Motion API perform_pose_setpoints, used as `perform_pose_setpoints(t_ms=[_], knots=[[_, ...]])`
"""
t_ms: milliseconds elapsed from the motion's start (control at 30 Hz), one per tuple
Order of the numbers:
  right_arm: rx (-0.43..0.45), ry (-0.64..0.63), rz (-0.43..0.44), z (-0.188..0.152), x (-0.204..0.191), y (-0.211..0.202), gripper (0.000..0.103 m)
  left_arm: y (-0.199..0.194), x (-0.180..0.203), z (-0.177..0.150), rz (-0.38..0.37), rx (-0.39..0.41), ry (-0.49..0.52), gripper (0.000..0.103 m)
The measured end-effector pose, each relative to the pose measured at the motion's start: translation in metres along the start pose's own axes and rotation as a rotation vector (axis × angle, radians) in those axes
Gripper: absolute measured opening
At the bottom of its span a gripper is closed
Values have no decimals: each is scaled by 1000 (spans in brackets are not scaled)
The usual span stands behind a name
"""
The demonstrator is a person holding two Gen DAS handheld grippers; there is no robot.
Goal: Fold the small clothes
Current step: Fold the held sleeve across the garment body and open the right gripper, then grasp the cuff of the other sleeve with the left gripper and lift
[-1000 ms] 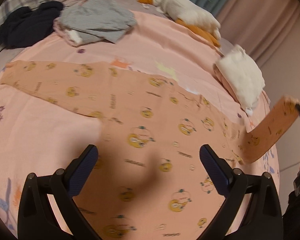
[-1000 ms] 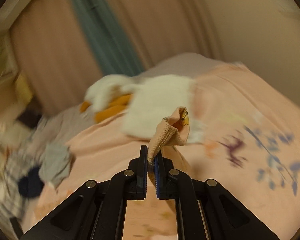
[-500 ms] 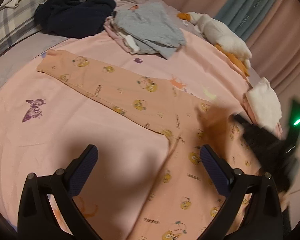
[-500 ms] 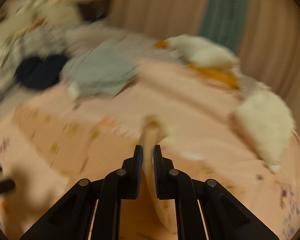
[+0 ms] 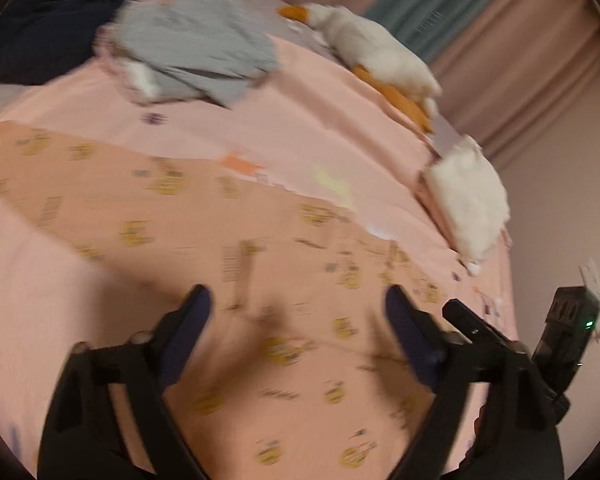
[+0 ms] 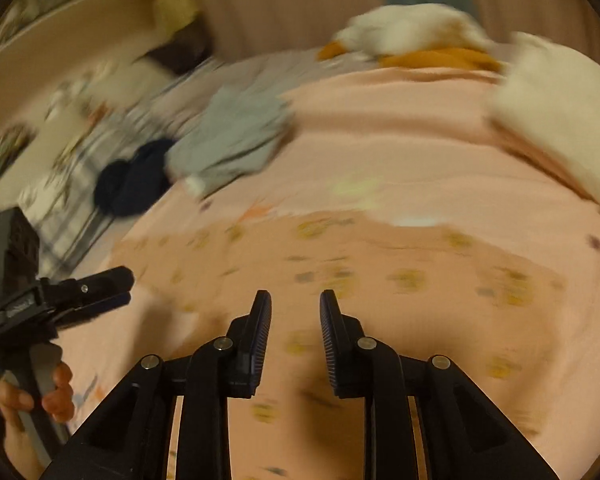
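My right gripper (image 6: 295, 332) is opening off the peach pajama top (image 5: 228, 232); left gripper (image 5: 296, 320) closing, empty, above it for folding.

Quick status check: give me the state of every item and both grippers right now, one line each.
Printed orange top: spread flat on the bed, gripped by neither gripper.
Left gripper: jaws closing, nothing between them, above the top.
Right gripper: jaws opening, nothing between them.
Grey clothes: loose crumpled heap.
Dark garment: crumpled, unfolded.
White stack: appears folded, at the bed edge.
Plush duck: lying on its side.
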State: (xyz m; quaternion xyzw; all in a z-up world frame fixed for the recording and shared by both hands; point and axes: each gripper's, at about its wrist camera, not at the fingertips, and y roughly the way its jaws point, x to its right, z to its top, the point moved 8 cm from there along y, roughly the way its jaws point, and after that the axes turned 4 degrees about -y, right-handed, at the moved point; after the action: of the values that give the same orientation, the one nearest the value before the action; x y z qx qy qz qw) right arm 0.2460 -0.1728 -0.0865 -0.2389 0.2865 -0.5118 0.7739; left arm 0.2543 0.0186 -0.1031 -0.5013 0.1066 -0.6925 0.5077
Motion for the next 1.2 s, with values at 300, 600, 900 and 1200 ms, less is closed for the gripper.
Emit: perform_pose_setpoints(t_ms=[300,600,900,1200], knots=[[-59,155,-105,-51,74,7,18,87,-8,-26,76,-149,-9,25],[-64,269,-49,-73,93,-8,19,53,-42,-11,-11,-100,-115,71],[-13,238,18,-67,60,-27,19,-57,-205,39,70,206,-468,75],[-6,225,47,-61,22,-21,19,-91,-300,72,-59,359,-718,72]])
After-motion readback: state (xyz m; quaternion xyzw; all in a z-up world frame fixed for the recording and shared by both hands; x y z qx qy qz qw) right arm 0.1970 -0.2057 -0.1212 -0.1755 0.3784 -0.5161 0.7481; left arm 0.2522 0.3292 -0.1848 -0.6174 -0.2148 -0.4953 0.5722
